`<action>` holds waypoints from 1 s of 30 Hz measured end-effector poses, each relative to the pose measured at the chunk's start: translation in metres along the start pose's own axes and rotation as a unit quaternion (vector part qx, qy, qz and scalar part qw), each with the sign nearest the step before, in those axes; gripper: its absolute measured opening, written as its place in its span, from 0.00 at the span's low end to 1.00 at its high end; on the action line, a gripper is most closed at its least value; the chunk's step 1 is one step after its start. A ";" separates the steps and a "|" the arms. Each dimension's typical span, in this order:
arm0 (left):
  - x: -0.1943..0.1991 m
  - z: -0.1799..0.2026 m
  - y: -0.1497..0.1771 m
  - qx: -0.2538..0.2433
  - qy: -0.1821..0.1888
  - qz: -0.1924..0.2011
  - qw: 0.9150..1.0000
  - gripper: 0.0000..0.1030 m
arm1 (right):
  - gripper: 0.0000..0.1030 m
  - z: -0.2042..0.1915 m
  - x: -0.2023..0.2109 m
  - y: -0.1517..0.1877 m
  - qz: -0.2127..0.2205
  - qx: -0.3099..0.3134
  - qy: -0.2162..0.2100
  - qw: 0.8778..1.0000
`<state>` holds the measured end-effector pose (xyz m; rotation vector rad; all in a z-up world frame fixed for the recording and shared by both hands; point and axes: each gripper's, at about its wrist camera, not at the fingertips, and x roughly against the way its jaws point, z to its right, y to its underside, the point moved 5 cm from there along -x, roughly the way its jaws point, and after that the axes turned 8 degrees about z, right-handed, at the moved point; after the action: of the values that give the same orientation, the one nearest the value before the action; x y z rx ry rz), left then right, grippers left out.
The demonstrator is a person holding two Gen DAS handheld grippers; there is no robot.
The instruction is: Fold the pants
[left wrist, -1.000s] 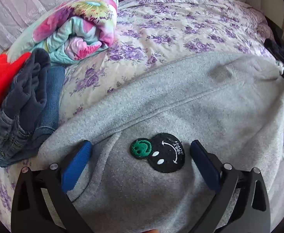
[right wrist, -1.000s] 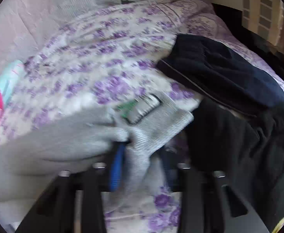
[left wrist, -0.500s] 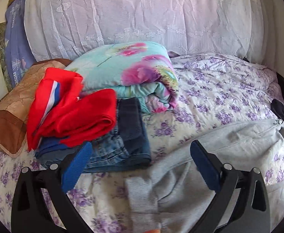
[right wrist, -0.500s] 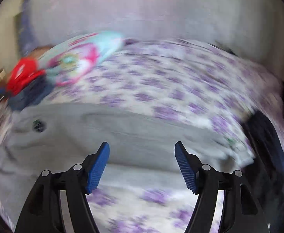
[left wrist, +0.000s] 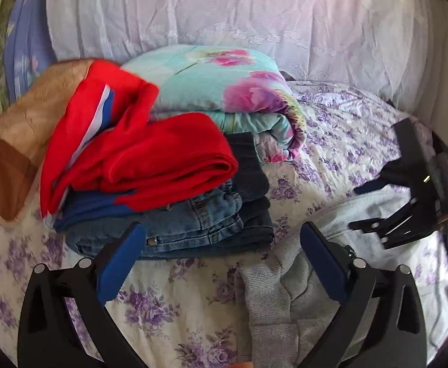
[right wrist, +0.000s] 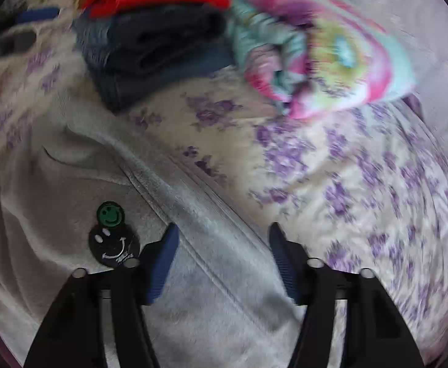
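The grey sweatpants (right wrist: 193, 276) lie folded on the flowered bedspread (right wrist: 361, 184), with a green and a black smiley patch (right wrist: 112, 233) facing up. My right gripper (right wrist: 220, 260) is open and empty, low over the pants' folded edge. In the left wrist view the pants' ribbed cuff (left wrist: 266, 300) lies between my fingers. My left gripper (left wrist: 220, 263) is open and empty above it. The right gripper also shows at the right of that view (left wrist: 407, 199), over the grey cloth.
A stack of folded clothes lies to the left: red garment (left wrist: 150, 159) on top, jeans (left wrist: 193, 227) below. A rolled floral quilt (left wrist: 239, 92) lies behind it, a brown cushion (left wrist: 12, 153) at far left, a white lace-covered headboard (left wrist: 224, 15) at the back.
My right gripper let go of the pants' cuff, opened, and swung left over the smiley patches. My left gripper drew back from the patches to the cuff end, facing the clothes stack.
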<state>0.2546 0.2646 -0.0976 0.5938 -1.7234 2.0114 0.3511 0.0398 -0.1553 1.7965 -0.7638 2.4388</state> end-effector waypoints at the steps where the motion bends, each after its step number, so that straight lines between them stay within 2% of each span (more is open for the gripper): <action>1: -0.001 -0.004 0.000 0.009 0.003 -0.004 1.000 0.96 | 0.22 -0.002 -0.008 -0.004 -0.008 0.015 0.008 1.000; 3: -0.001 -0.008 0.001 0.018 0.001 -0.005 1.000 0.96 | 0.12 0.003 -0.019 -0.013 -0.014 0.011 0.023 1.000; 6: 0.002 -0.008 0.000 0.020 -0.001 0.000 1.000 0.96 | 0.10 0.011 -0.017 -0.028 0.036 0.001 0.057 0.998; 8: 0.006 -0.003 0.000 0.017 0.011 0.005 1.000 0.96 | 0.11 0.016 -0.022 -0.029 0.067 -0.017 0.091 0.993; 9: 0.008 0.000 0.000 0.014 0.016 0.006 1.000 0.96 | 0.13 0.017 -0.026 -0.027 0.065 -0.024 0.094 0.993; 11: 0.011 0.011 0.002 -0.006 0.031 0.005 0.999 0.96 | 0.22 0.013 -0.033 -0.024 0.066 -0.023 0.114 0.991; 12: 0.012 0.016 0.004 -0.018 0.035 0.005 0.999 0.96 | 0.35 0.010 -0.026 -0.022 0.072 -0.013 0.141 0.987; 14: 0.014 0.029 0.007 -0.046 0.042 0.005 0.998 0.96 | 0.43 0.012 -0.002 -0.019 0.089 -0.033 0.171 0.981; 16: 0.018 0.036 0.009 -0.068 0.045 0.009 0.997 0.96 | 0.44 0.010 0.030 -0.011 0.129 -0.102 0.134 0.977; 18: 0.020 0.039 0.009 -0.073 0.044 0.013 0.996 0.96 | 0.53 -0.005 0.055 0.003 0.154 -0.156 0.070 0.973; 20: 0.019 0.044 0.011 -0.073 0.067 0.003 0.995 0.96 | 0.57 -0.033 0.059 0.025 0.145 -0.165 0.017 0.976; 23: 0.013 0.060 0.025 -0.096 0.124 -0.036 0.987 0.96 | 0.57 -0.067 0.040 0.053 0.089 -0.130 0.021 0.987; 24: 0.012 0.066 0.031 -0.108 0.140 -0.046 0.983 0.96 | 0.56 -0.078 0.037 0.061 0.084 -0.110 0.043 0.989; 26: 0.008 0.086 0.046 -0.150 0.158 -0.061 0.974 0.96 | 0.56 -0.087 0.050 0.068 0.110 -0.111 0.071 0.985; 28: -0.001 0.100 0.060 -0.176 0.164 -0.078 0.967 0.96 | 0.56 -0.100 0.075 0.070 0.163 -0.150 0.034 0.975; 30: -0.022 0.103 0.074 -0.187 0.143 -0.115 0.965 0.96 | 0.56 -0.125 0.092 0.076 0.188 -0.176 -0.031 0.966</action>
<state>0.2347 0.1510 -0.1558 0.3382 -1.7054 1.4786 0.1857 -0.0019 -0.1282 1.7206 -1.5583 2.2483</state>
